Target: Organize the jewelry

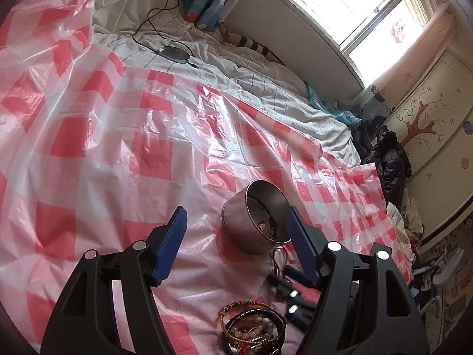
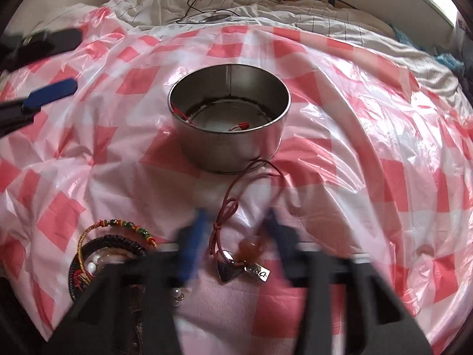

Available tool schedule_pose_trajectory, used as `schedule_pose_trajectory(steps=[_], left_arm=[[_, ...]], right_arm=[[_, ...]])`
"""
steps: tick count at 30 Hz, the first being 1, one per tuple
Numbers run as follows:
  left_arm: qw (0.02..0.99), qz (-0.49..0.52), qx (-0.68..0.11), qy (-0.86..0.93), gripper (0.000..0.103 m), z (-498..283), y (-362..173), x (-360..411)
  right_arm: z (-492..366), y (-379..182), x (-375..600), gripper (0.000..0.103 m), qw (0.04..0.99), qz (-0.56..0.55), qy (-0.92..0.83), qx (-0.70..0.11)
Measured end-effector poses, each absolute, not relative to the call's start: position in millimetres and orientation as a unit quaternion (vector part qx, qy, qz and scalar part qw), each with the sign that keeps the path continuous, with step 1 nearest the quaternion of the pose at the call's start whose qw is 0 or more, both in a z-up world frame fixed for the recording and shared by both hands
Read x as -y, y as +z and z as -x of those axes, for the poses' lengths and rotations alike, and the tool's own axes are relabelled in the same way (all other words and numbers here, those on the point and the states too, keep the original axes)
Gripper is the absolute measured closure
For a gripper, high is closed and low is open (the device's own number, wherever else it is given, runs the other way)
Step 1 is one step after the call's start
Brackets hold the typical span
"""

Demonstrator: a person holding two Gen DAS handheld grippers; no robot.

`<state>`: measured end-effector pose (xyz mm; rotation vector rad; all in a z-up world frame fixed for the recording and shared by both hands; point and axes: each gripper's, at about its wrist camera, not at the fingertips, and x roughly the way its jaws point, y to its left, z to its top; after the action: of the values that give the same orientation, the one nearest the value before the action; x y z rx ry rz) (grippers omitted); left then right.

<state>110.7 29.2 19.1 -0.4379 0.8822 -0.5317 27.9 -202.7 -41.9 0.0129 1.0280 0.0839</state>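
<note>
From the left wrist view, the left gripper hovers over a red-and-white checked plastic sheet spread on a bed, its blue fingers spread wide with nothing between them. A round metal tin stands on the sheet just ahead, near the right finger, with a red cord inside it. A pile of beaded bracelets lies at the bottom edge, between the gripper's arms. In the right wrist view, the right gripper is blurred; its blue fingers stand apart on either side of a cord necklace lying on the sheet, not pressing it. The necklace's metal pendants rest near the camera, its loop reaching the tin's base. The bracelets lie lower left.
</note>
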Motion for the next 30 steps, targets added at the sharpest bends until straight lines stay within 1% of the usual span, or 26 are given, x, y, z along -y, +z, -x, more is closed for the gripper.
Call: schedule_pose_trajectory(steps=[2, 5, 7, 10, 12, 15, 18, 21, 22, 23, 24, 25, 27, 30], left_arm=[[0.847, 0.209, -0.420, -0.252, 0.036, -111, 19, -30], [0.845, 0.212, -0.422, -0.250, 0.036, -113, 17, -32], [0.844, 0.214, -0.423, -0.250, 0.036, -114, 16, -33], [0.844, 0.214, -0.423, -0.250, 0.035, -114, 16, -32], [0.844, 0.215, -0.423, -0.249, 0.035, -115, 16, -32], [0.843, 0.214, -0.426, -0.248, 0.035, -117, 15, -31], [0.843, 0.208, -0.429, -0.248, 0.034, -118, 15, -28], [0.845, 0.199, -0.429, -0.249, 0.034, -118, 17, -26], [0.845, 0.197, -0.430, -0.249, 0.034, -117, 18, -26], [0.845, 0.194, -0.430, -0.250, 0.034, -116, 18, -26], [0.846, 0.191, -0.430, -0.250, 0.034, -115, 19, -27], [0.848, 0.187, -0.430, -0.249, 0.033, -114, 21, -28], [0.851, 0.178, -0.427, -0.248, 0.033, -110, 24, -31], [0.860, 0.154, -0.423, -0.241, 0.030, -101, 29, -36]], right_arm=[[-28, -40, 212, 0.094, 0.870, -0.035, 0.047, -0.490], [-20, -29, 227, 0.096, 0.873, -0.098, 0.064, -0.473], [-14, -13, 239, 0.096, 0.882, -0.143, 0.080, -0.441], [-11, 15, 249, 0.096, 0.899, -0.176, 0.101, -0.388], [-18, 34, 249, 0.096, 0.908, -0.178, 0.104, -0.365], [-39, 44, 243, 0.096, 0.909, -0.174, 0.107, -0.362], [-71, 40, 236, 0.096, 0.906, -0.169, 0.105, -0.375], [-98, 18, 229, 0.096, 0.889, -0.158, 0.102, -0.418], [-106, 8, 226, 0.090, 0.881, -0.146, 0.088, -0.441], [-104, 2, 227, 0.074, 0.878, -0.148, 0.080, -0.448], [-100, 2, 229, 0.065, 0.879, -0.157, 0.080, -0.443], [-89, 4, 232, 0.053, 0.887, -0.164, 0.075, -0.426], [-62, 15, 241, 0.051, 0.902, -0.170, 0.067, -0.392], [-32, 21, 254, 0.044, 0.907, -0.186, 0.062, -0.373]])
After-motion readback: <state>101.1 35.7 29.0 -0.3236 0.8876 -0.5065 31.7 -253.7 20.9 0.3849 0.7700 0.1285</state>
